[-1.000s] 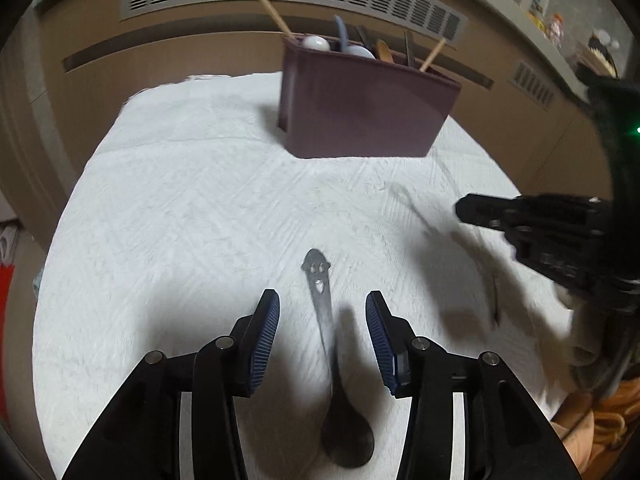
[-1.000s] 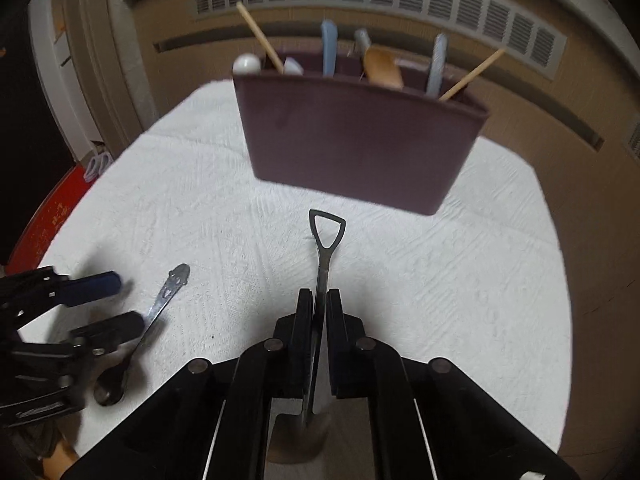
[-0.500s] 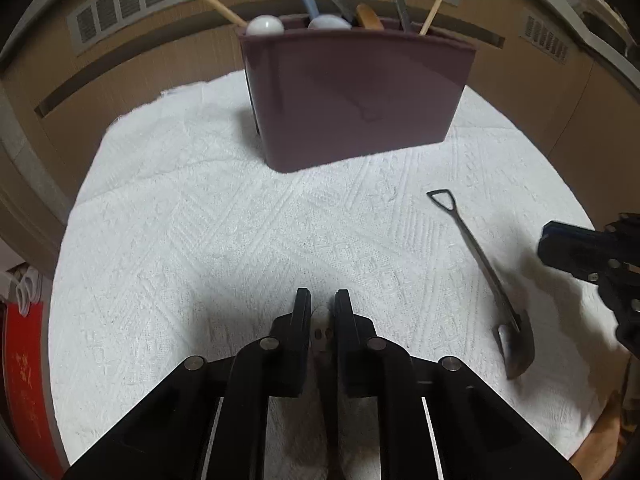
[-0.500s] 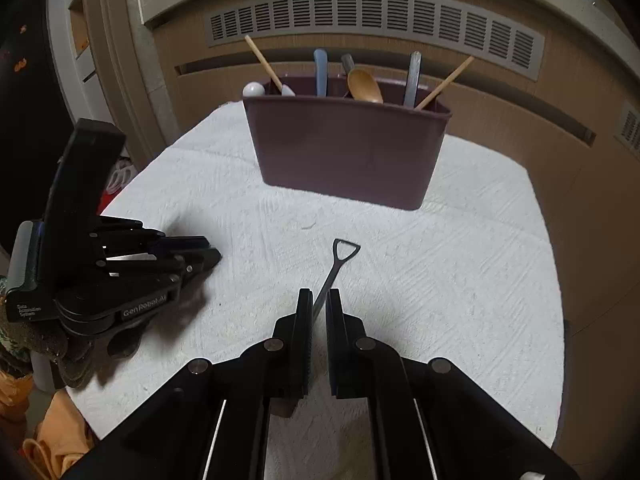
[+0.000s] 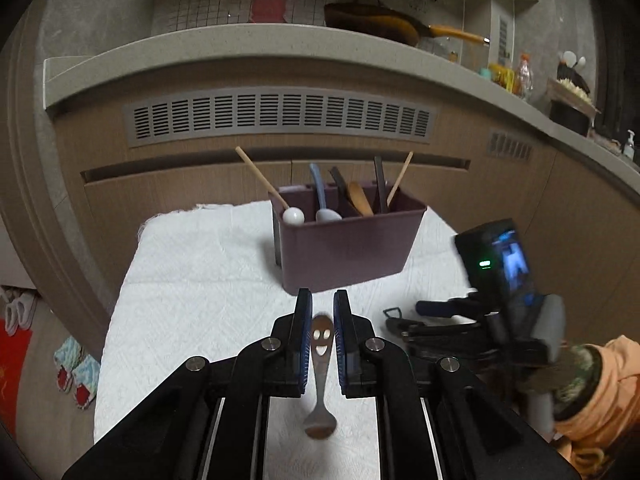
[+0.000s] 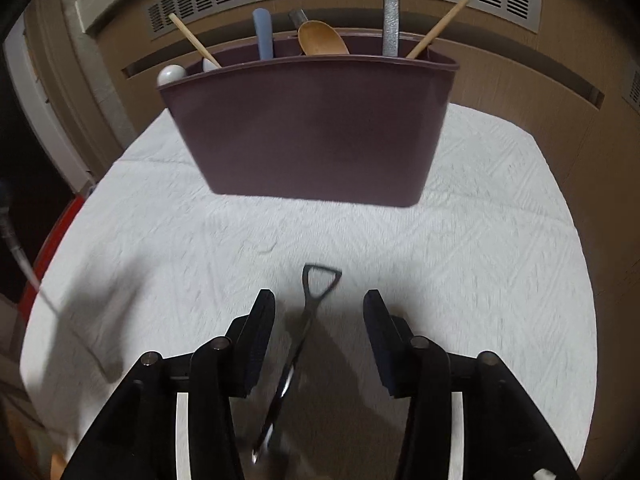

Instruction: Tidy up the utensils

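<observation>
My left gripper (image 5: 322,320) is shut on a metal spoon with a smiley-face handle (image 5: 321,364) and holds it above the white cloth (image 5: 192,280), bowl hanging toward the camera. My right gripper (image 6: 319,322) is open over the cloth (image 6: 500,240). A dark shovel-shaped spoon (image 6: 308,320) lies between its fingers, loop handle toward the maroon utensil holder (image 6: 312,132). The holder (image 5: 348,248) stands at the back of the cloth with several utensils in it. The right gripper (image 5: 452,320) also shows in the left wrist view, low on the right.
A wooden cabinet front with a grey vent grille (image 5: 280,116) rises behind the table. A counter (image 5: 240,44) above it carries a pan (image 5: 380,20) and bottles. The cloth's edges drop off at left and right.
My left gripper closed on the smiley spoon and lifted it off the cloth. My right gripper opened, and the shovel spoon now lies loose between its fingers, nearer the holder.
</observation>
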`<state>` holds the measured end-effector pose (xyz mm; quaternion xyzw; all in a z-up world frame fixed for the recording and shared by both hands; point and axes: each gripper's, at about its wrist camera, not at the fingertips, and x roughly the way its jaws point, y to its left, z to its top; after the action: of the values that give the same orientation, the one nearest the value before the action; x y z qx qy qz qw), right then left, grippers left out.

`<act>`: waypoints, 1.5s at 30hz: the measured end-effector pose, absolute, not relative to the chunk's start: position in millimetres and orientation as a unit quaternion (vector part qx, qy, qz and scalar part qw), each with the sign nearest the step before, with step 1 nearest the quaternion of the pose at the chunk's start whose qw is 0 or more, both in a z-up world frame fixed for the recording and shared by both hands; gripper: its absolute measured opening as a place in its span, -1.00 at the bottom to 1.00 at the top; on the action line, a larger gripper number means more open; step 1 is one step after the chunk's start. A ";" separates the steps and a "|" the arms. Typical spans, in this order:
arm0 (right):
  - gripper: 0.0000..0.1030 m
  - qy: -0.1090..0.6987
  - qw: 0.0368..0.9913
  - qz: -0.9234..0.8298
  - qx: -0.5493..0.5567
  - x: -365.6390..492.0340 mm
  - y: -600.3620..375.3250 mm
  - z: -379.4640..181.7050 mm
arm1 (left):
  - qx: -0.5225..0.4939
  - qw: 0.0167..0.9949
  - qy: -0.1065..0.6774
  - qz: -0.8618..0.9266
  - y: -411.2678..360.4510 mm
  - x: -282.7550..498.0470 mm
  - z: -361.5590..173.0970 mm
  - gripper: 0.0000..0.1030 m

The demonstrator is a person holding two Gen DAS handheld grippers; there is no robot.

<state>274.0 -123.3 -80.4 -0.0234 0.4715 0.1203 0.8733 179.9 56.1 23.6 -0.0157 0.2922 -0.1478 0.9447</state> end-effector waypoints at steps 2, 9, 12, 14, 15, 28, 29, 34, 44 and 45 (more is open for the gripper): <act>-0.15 0.480 0.870 0.110 -0.030 281.6 -115.8 -85.3 | -0.026 0.947 0.284 -0.149 61.0 179.3 25.8 -0.79; -0.63 0.483 0.864 0.122 -0.078 280.2 -95.5 -82.8 | -0.029 0.943 0.300 -0.144 67.9 181.8 13.9 -0.79; -0.63 0.469 0.869 0.131 -0.084 267.3 -98.3 -71.5 | -0.022 0.928 0.345 -0.140 67.0 191.4 -4.4 -0.75; -0.63 0.461 0.873 0.141 -0.077 258.2 -103.8 -61.5 | -0.025 0.918 0.373 -0.137 66.4 201.2 -19.9 -0.65; -0.63 0.454 0.876 0.145 -0.072 252.5 -107.1 -54.7 | -0.030 0.911 0.388 -0.138 66.1 208.5 -27.4 -0.55; -1.00 0.411 0.891 0.182 -0.064 220.1 -119.4 -15.7 | -0.021 0.870 0.477 -0.121 41.3 277.4 -77.1 -0.17; -1.00 0.413 0.890 0.182 -0.062 219.0 -121.9 -17.7 | -0.013 0.874 0.469 -0.127 41.4 271.2 -75.0 -0.17; -1.00 0.429 0.885 0.169 -0.059 220.0 -136.3 -33.8 | 0.024 0.881 0.440 -0.173 46.1 207.1 -72.9 -0.17; -0.82 0.450 0.876 0.165 -0.047 220.9 -140.9 -51.1 | 0.010 0.895 0.430 -0.120 43.0 178.3 -95.2 -0.17; -0.70 0.451 0.876 0.164 -0.044 219.3 -143.1 -51.7 | 0.012 0.896 0.430 -0.114 39.9 180.7 -96.4 -0.17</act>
<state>219.3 -143.1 -51.7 -0.0436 0.4510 0.1635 0.8763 180.7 39.9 -96.4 0.0116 0.4299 -0.1137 0.8956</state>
